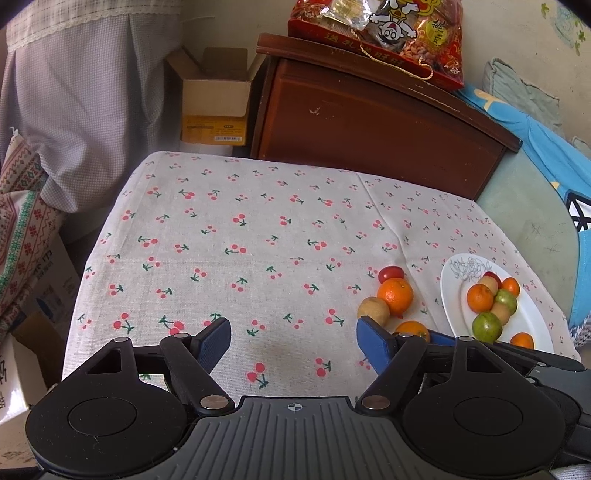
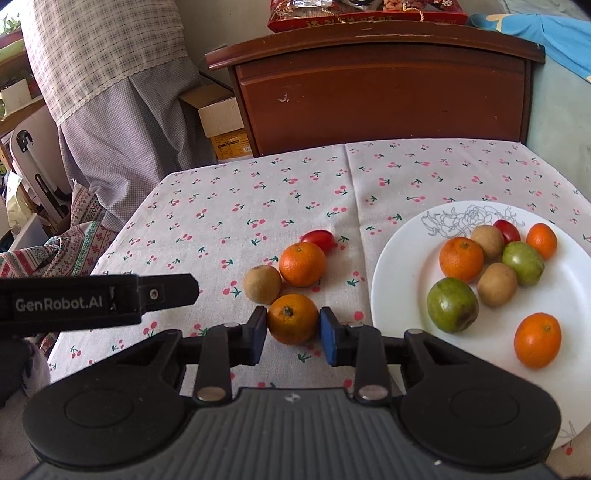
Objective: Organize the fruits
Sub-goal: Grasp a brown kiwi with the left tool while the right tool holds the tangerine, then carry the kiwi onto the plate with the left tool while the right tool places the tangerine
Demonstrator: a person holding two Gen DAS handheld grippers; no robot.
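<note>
Right gripper (image 2: 292, 326) astride tangerine (image 2: 291, 318)

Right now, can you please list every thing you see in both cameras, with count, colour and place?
oranges on cloth: 2, orange, left of plate; near one between the right gripper's fingers
brown fruit on cloth: 1, tan, beside those oranges
tomato on cloth: 1, red, behind far orange
plate: 1, white, right side of table
fruits on plate: 8; three orange, two green, two tan, one red
tablecloth: 1, pale with cherry print
cabinet: 1, dark brown, behind table
snack bag: 1, red, on cabinet
cardboard box: 1, left of cabinet
left gripper: open, empty
right gripper: around near orange
</note>
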